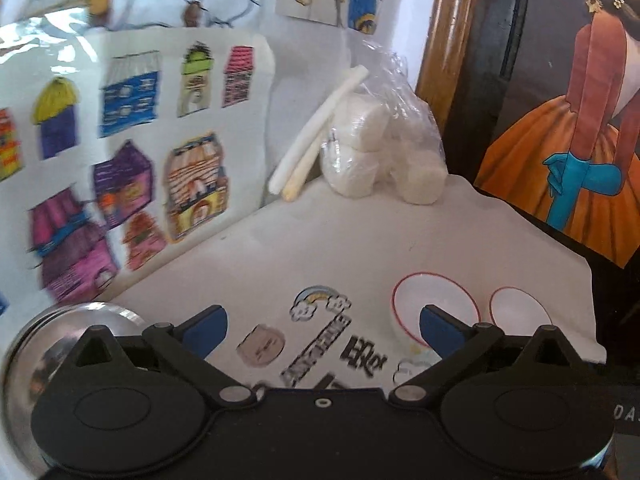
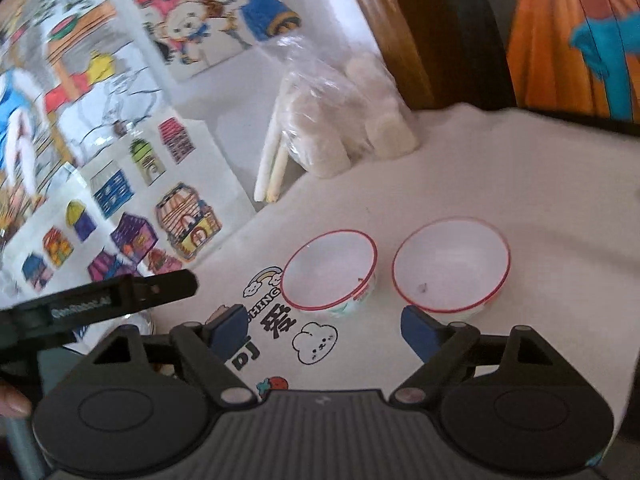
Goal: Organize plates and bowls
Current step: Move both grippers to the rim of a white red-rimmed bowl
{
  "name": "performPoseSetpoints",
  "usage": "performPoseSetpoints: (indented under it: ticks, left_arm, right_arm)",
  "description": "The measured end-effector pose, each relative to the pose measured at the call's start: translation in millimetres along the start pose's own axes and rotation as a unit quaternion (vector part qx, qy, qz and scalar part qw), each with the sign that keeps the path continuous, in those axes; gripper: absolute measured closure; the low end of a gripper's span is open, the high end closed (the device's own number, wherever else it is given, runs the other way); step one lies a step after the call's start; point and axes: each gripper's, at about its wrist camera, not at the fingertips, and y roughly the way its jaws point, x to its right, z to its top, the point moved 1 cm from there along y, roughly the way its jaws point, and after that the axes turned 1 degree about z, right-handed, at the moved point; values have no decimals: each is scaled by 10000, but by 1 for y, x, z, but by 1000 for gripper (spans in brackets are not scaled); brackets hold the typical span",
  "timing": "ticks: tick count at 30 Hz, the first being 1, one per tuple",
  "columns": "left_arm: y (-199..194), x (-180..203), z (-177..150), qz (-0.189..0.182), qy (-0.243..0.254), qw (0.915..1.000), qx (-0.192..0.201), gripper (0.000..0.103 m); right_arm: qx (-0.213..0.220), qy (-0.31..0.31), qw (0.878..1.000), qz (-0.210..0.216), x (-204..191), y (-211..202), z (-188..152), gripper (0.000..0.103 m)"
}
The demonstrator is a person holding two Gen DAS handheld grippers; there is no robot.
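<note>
A home, likely a child's corner. A white tablecloth (image 2: 500, 168) printed with cartoon clouds, a rainbow and lettering covered the table. On the far left wall hung hand-coloured paper drawings of houses (image 1: 132, 152) and a cartoon girl with puppies (image 2: 216, 12). A clear plastic bag of white blocks (image 1: 384, 148) sat at the far edge. To the right leaned a wood-framed painting of a figure in an orange skirt (image 1: 568, 128).

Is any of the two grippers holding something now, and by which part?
Nothing is held. The left gripper and the right gripper both stand open, with only the tablecloth between their fingers. Both bowls sit free.
</note>
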Motion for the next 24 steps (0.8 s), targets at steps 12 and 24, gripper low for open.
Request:
performPoseSetpoints:
  ticks: [12, 24]
  left_arm:
    - [78, -8, 5, -359, -375, 9976, -459, 12]
    - [97, 6, 6, -635, -262, 9956, -633, 27]
  right_arm:
    - [113, 880, 9959, -148, 21, 41, -5, 36]
    - [107, 1043, 9942, -239, 22, 60, -1, 44]
